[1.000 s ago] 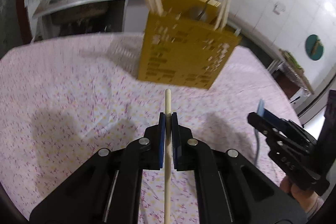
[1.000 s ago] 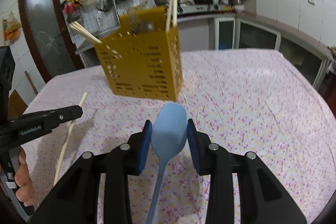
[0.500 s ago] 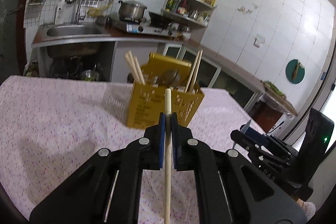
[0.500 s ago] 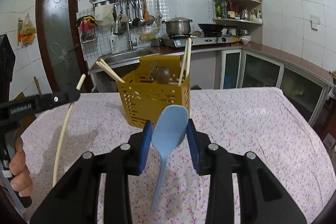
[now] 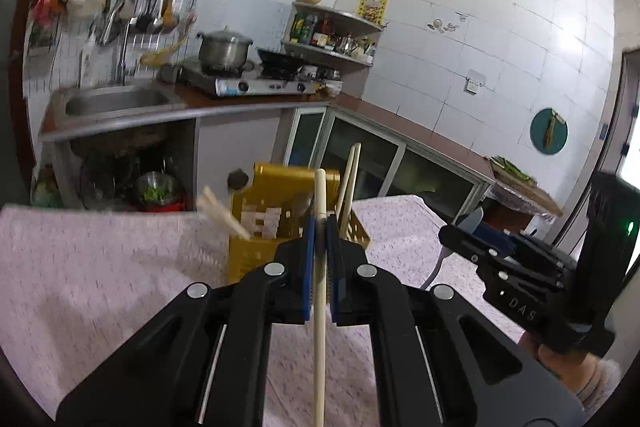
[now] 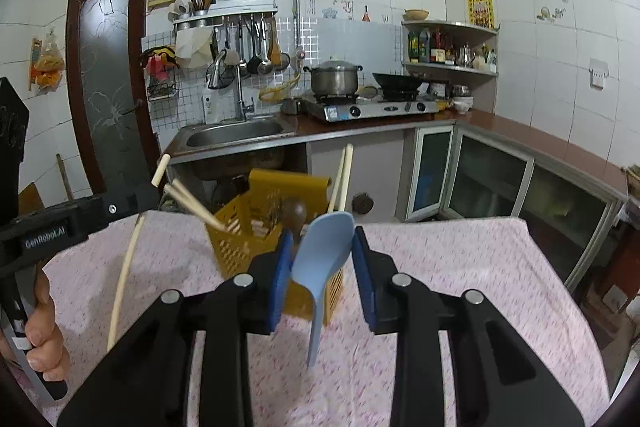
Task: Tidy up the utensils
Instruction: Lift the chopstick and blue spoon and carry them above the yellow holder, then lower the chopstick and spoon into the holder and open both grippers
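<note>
Left wrist view: left gripper [image 5: 320,227] clamps a chopstick [image 5: 319,307]; right gripper [image 6: 320,259], jaws closing, pinches a blue spoon [image 6: 324,247].

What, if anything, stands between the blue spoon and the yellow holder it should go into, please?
Nothing visible blocks it. The spoon sits between the right gripper's closing jaws, just before the holder, which already contains chopsticks.

A steel pot [image 6: 334,79] sits on the stove [image 6: 372,107] beside the sink [image 6: 234,131].
</note>
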Motion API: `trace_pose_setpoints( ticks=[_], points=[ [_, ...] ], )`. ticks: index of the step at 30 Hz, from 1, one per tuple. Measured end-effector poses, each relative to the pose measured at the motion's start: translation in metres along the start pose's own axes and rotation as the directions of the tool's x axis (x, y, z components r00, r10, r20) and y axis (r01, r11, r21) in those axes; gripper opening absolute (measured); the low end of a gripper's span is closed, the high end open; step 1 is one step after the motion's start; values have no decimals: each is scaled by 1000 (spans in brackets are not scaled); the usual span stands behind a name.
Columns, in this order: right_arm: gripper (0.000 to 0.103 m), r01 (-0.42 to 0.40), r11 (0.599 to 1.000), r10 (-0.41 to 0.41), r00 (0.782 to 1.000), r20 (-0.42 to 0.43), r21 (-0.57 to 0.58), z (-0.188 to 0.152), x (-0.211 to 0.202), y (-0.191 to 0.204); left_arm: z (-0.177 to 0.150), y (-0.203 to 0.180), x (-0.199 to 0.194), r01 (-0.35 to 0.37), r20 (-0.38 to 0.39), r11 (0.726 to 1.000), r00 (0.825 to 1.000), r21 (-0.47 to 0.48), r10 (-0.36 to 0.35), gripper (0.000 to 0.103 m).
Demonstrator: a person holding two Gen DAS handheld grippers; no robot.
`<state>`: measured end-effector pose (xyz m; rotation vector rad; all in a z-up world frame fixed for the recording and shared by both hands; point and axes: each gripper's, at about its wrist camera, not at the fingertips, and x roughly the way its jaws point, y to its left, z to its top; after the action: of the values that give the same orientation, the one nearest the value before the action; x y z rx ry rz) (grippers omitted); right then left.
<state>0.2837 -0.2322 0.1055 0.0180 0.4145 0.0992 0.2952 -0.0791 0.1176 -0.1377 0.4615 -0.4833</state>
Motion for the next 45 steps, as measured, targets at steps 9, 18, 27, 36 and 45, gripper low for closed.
trace_pose_setpoints(
  ticks=[9, 18, 27, 36, 45],
  points=[
    [30, 4, 1000, -3, 998, 66, -8, 68, 12, -7, 60, -9, 13, -58, 200, 996, 979, 65, 44, 4],
    [30, 7, 1000, -7, 996, 84, -3, 107, 38, -17, 106, -2, 46, -159, 410, 985, 904, 64, 119, 4],
    [30, -13, 1000, 14, 996, 83, -19, 95, 64, -18, 86, 3, 106, -282, 463, 957, 858, 65, 221, 4],
    [30, -40, 999, 42, 993, 109, -27, 98, 64, -11, 61, -1, 116, -312, 458, 944, 858, 109, 231, 4],
    [30, -71, 998, 71, 997, 20, 1, 59, 98, -18, 44, 20, 118, -279, 419, 956, 881, 86, 220, 5]
  ],
)
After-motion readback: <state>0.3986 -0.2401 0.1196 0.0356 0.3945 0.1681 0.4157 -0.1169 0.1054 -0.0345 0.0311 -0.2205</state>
